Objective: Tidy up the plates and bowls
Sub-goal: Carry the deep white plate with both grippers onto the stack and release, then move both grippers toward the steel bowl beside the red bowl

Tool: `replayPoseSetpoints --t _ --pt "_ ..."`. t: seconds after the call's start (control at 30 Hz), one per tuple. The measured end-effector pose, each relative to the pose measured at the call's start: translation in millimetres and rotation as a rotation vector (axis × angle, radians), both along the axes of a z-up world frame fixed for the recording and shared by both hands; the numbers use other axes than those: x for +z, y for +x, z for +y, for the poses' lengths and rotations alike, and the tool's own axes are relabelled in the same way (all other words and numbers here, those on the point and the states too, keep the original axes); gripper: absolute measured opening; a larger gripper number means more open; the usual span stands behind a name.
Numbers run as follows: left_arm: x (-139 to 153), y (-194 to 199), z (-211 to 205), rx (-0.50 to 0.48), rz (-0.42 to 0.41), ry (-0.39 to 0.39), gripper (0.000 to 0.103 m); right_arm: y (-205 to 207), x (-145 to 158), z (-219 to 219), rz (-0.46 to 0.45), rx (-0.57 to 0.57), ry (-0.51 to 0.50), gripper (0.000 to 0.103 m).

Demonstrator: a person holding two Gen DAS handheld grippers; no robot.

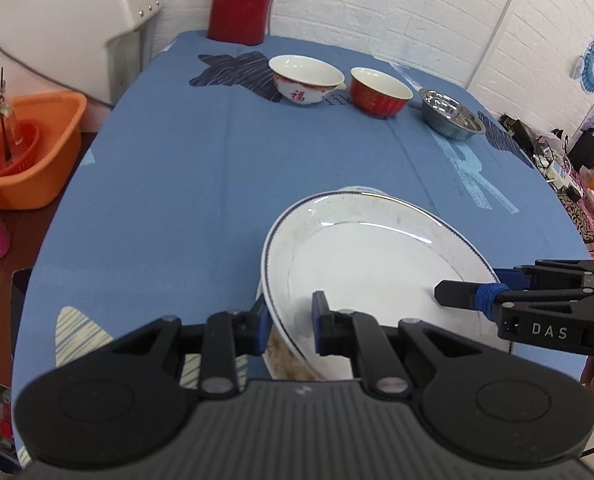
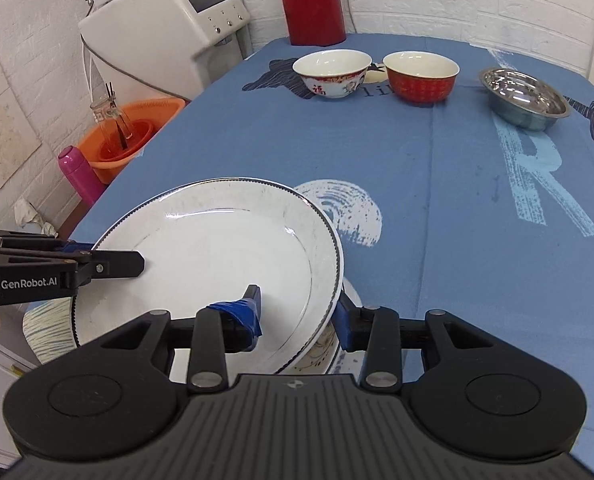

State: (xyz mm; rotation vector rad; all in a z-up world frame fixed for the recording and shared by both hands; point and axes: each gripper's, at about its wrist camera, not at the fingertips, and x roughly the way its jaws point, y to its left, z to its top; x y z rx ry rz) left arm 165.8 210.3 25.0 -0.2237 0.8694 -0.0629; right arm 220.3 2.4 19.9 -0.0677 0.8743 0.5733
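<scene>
On a blue cloth w/ printed shapes, against a white brick wall, we see three bowls in a row at the far end: white bowl, red bowl, steel bowl. Behind them stands a red flask; a white appliance sits off the table's left side, an orange basin holding a glass bottle below it, a pink bottle nearby.

We hold the plate between both grippers at the near end, tilted. Left gripper pinches its left rim, fingers narrowed onto the edge; right gripper clamps the right rim the same way, one finger on top, one under.

Left view alone shows cluttered shelves far right and a second plate's rim peeking behind. Right view alone shows a patterned dish under the plate, plus a hand edge at left.
</scene>
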Motion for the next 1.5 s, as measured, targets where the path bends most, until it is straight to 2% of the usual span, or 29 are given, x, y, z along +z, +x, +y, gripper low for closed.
replayPoseSetpoints --t 0.07,0.27,0.4,0.47,0.53,0.6,0.63,0.77,0.83,1.13,1.5 --pt "-2 -5 1 -0.003 -0.019 -0.003 0.008 -3 -3 0 -0.005 -0.011 0.010 0.024" --pt "-6 -21 -5 0.011 -0.079 0.059 0.010 -13 -12 1 0.020 0.019 0.026 0.024" --pt "-20 -23 1 0.018 -0.053 0.006 0.013 -16 -15 3 0.002 0.008 0.032 0.025" --pt "-20 -27 -2 0.016 -0.060 0.013 0.013 -15 -13 2 -0.003 0.008 0.032 0.024" --pt "-20 -29 -6 0.009 -0.062 0.028 0.021 -15 -12 -2 0.005 -0.010 0.055 0.024" --pt "-20 -29 -6 -0.001 -0.065 -0.001 0.042 -15 -11 -6 0.009 -0.022 0.078 0.024" --pt "-19 -29 -6 -0.004 -0.070 -0.011 0.045 -15 -10 -10 0.007 -0.035 0.094 0.024" --pt "-9 -35 -8 -0.004 -0.102 0.005 0.048 -15 -6 -21 -0.007 -0.069 0.143 0.022" --pt "-3 -38 -8 0.000 -0.116 0.013 0.049 -15 -6 -22 -0.012 -0.093 0.122 0.025" --pt "11 -48 -29 -0.041 -0.149 0.026 0.053 -22 2 -44 -0.058 -0.098 0.178 0.025" --pt "30 -36 -78 -0.136 -0.188 0.077 0.055 -14 -14 -104 0.017 -0.196 0.173 0.025"
